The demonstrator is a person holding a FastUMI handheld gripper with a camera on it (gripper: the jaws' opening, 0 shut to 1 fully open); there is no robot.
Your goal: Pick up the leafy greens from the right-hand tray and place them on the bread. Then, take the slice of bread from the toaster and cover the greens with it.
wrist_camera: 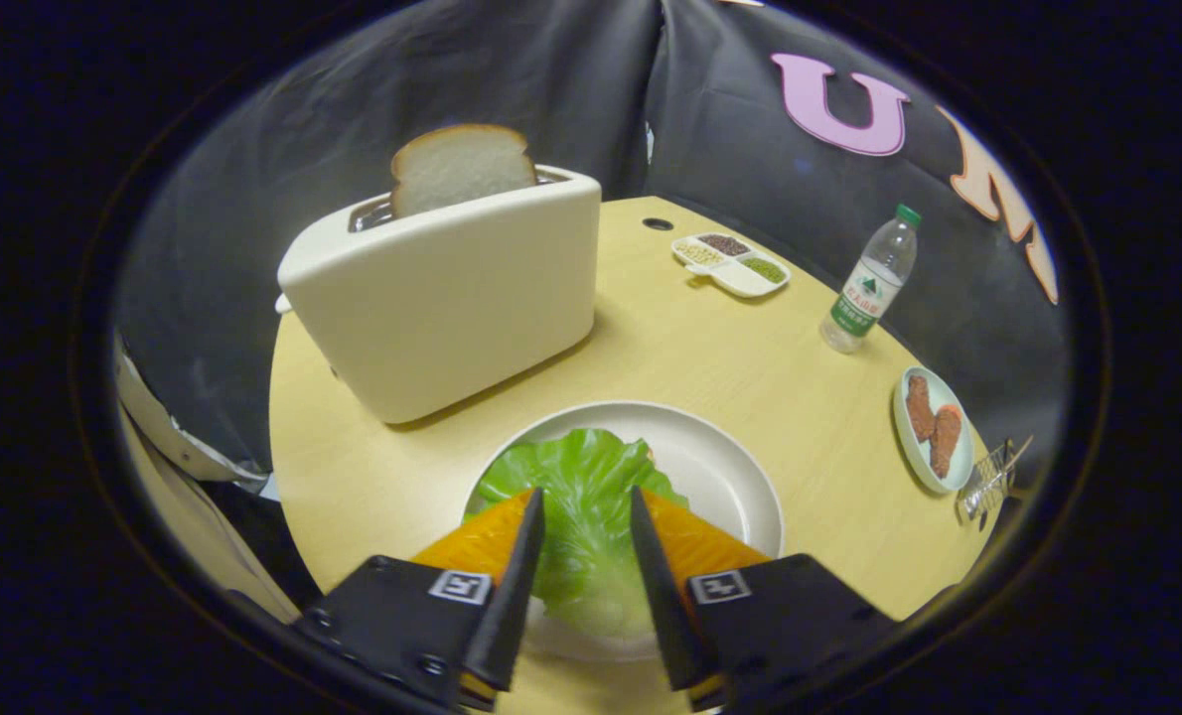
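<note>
Green leaf [591,516] lies between my fingers, which stand apart; my gripper [585,501] is released, neither finger pressing the greens as far as I can tell. The leaf sits on the near-left part of the white plate [730,467]; I cannot see the bread beneath it, so I judge the greens placed but cannot confirm what they rest on.

Beyond the plate, to the far left, the cream toaster [442,298] holds one bread slice [462,167] standing upright in its slot, top half exposed.

Far right: a compartment dish [732,263], a water bottle [869,283], and a small plate of browned pieces [934,427] near the table's [710,348] right rim.

Risks, my judgement: withdrawing may drag the leaf off if it clings to a finger. Gripping the slice too low may foul the slot; too light a pinch may drop it. The toaster may shift if nudged.
</note>
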